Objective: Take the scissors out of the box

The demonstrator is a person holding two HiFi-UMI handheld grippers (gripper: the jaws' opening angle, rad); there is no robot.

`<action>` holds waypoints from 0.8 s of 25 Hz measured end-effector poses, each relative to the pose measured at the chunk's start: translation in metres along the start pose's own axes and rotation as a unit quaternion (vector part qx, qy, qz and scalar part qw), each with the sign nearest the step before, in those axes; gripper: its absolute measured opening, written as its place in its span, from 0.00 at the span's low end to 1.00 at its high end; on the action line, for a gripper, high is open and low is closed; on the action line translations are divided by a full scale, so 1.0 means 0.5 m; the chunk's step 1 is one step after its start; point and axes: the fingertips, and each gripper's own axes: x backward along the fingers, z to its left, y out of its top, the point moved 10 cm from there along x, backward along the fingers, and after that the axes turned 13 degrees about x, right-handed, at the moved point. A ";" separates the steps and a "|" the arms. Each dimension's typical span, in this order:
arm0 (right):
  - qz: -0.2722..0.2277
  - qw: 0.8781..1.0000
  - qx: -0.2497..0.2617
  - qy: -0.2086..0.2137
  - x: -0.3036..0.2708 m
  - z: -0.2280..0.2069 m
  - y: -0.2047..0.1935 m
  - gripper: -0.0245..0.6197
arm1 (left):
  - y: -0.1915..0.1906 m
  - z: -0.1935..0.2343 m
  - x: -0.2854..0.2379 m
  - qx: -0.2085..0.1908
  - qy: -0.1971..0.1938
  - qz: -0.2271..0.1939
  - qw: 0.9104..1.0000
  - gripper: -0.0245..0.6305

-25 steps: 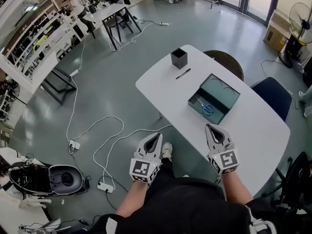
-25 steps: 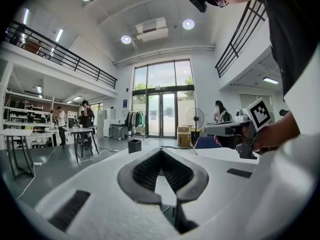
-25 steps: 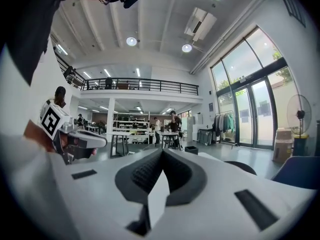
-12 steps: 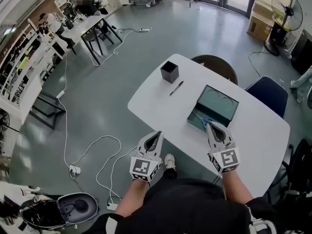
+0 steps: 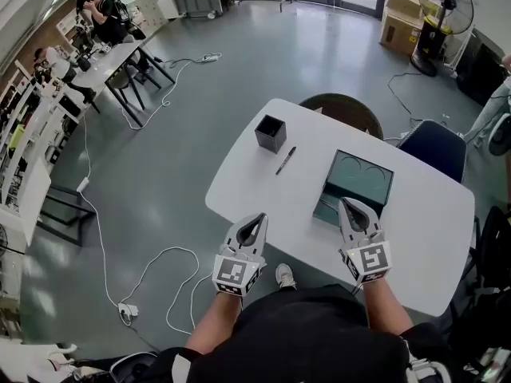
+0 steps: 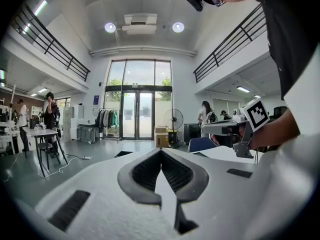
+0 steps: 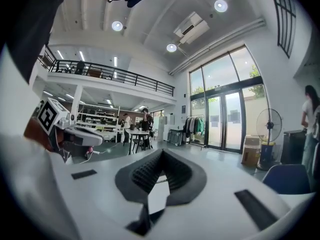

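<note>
An open dark green box [image 5: 358, 180] lies on the white table [image 5: 415, 230]. The scissors do not show in it; my right gripper covers its near left corner. That right gripper [image 5: 347, 204] hovers over the table's near side, jaws shut and empty, pointing level across the room [image 7: 161, 154]. My left gripper [image 5: 260, 217] hangs at the table's near left edge, also shut with nothing between its jaws [image 6: 161, 153]. Each gripper camera catches the other gripper beside it: the right gripper [image 6: 234, 129] and the left gripper [image 7: 75, 135].
A black square cup [image 5: 270, 132] and a black pen [image 5: 285, 159] sit on the table's left part. A brown round chair [image 5: 343, 105] and a blue chair [image 5: 435, 145] stand behind it. White cables [image 5: 152, 266] run over the floor at left. People sit at a far table [image 5: 104, 14].
The table and box have come closer and lower in the head view. Both grippers moved forward; the right one's tip now overlaps the box and hides the scissors. Both stayed shut.
</note>
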 end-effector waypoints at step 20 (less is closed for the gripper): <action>0.146 0.988 0.017 0.035 -0.048 -0.103 -0.128 0.05 | -0.026 -0.013 -0.236 -0.036 -0.096 0.046 0.994 0.05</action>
